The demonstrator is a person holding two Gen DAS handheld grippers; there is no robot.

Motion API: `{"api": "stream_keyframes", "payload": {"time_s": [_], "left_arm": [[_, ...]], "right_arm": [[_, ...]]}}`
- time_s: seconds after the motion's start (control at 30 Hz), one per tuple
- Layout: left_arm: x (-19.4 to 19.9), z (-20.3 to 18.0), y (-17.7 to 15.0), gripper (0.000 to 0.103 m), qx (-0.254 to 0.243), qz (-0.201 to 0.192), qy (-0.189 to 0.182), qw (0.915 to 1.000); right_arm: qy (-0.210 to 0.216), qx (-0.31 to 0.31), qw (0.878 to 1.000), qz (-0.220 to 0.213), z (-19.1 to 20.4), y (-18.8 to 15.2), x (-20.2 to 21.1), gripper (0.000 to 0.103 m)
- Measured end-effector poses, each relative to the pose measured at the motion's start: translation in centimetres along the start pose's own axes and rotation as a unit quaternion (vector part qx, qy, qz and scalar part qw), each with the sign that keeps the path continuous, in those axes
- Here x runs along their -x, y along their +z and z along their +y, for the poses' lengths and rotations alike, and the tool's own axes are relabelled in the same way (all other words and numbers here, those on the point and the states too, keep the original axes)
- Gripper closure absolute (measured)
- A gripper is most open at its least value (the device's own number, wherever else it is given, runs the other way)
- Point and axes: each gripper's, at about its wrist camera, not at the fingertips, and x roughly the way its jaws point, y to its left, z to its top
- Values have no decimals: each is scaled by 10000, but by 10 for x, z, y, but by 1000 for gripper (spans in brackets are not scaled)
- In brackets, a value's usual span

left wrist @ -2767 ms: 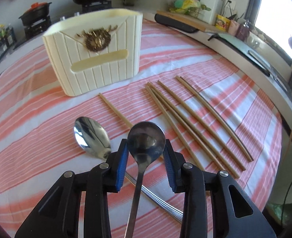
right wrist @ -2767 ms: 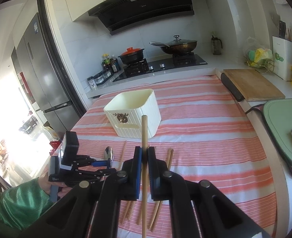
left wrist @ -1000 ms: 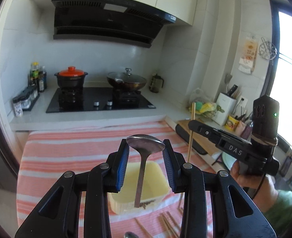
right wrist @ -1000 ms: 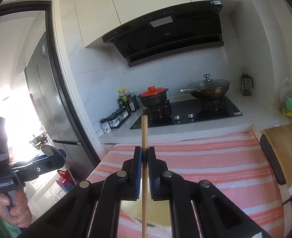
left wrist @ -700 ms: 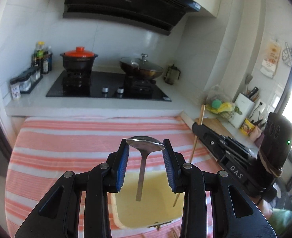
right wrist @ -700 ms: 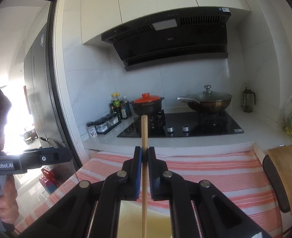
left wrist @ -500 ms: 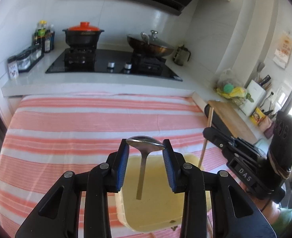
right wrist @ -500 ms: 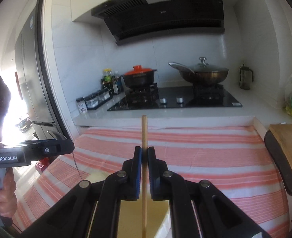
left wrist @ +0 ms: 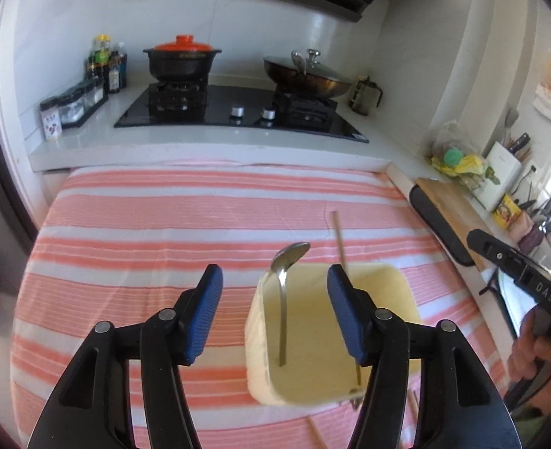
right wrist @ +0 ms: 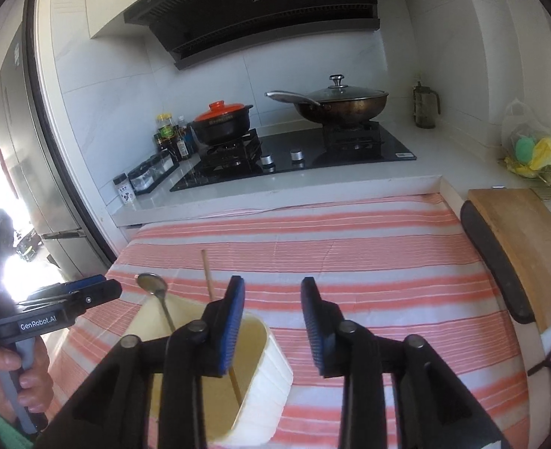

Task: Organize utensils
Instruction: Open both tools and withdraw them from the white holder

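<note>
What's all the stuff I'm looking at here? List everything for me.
spoon: one, silver, standing in the holder
chopstick: one, wooden, standing in the holder
holder: one, cream, on the tablecloth
tablecloth: one, pink and white stripes
clay pot: one, black with red lid, on the stove
wok: one, dark with glass lid, on the stove
cutting board: one, wooden, at the right
left gripper: one, black with blue pads, open
right gripper: one, same colours, open
</note>
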Motion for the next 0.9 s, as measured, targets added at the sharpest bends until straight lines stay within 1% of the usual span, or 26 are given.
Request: {"api": "stream_keyframes", "payload": {"time_s": [0.03,0.07,0.1,0.13,0.17,0.27,0.37,0.43,0.5,0.6,0.7,0.77,0.83,0.9], "left_arm": [[20,2,-9,29,-44,-118,45,9999],[40,4,-20,22,-72,-209,84,9997],[60,7,-34,16,-92,-270,60,9996],[77,10,-50,13,-117,-283,-6,9995],[94,12,-71,10,-127,-269,-49,9995],[130,16,-138,8,-158,-104,-66,9998],[150,10,-201,8,-144,105,120,9998],[158,-1,-235,8,-191,212,185,9994],[165,-14,-261,8,-272,242,248,9990],[174,-29,-285,8,-329,80,219,9992],[180,-40,-294,8,-290,-101,212,9993],[185,-45,-296,8,-232,-204,205,9993],[190,-47,-298,8,-244,-303,151,9991],[196,-48,-298,8,-243,-435,183,9986]], "right_arm": [[-2,-38,10000,35,-2,-2,18,69],[-13,-42,10000,84,-4,-7,36,68],[-43,-3,9999,124,-5,-14,54,63],[-108,63,9998,163,-6,-25,73,55],[-189,145,9995,183,-5,-40,91,53],[-406,406,9983,131,0,-98,142,52],[-561,533,9970,-101,12,-170,185,52],[-690,470,9963,-184,21,-218,206,52],[-798,303,9961,-232,25,-257,223,52],[-831,342,9959,-119,31,-297,230,52],[-881,630,9938,233,38,-320,226,52],[-906,769,9926,268,44,-328,228,50],[-846,831,9927,208,52,-333,233,41],[-843,941,9918,170,62,-335,236,40]]}}
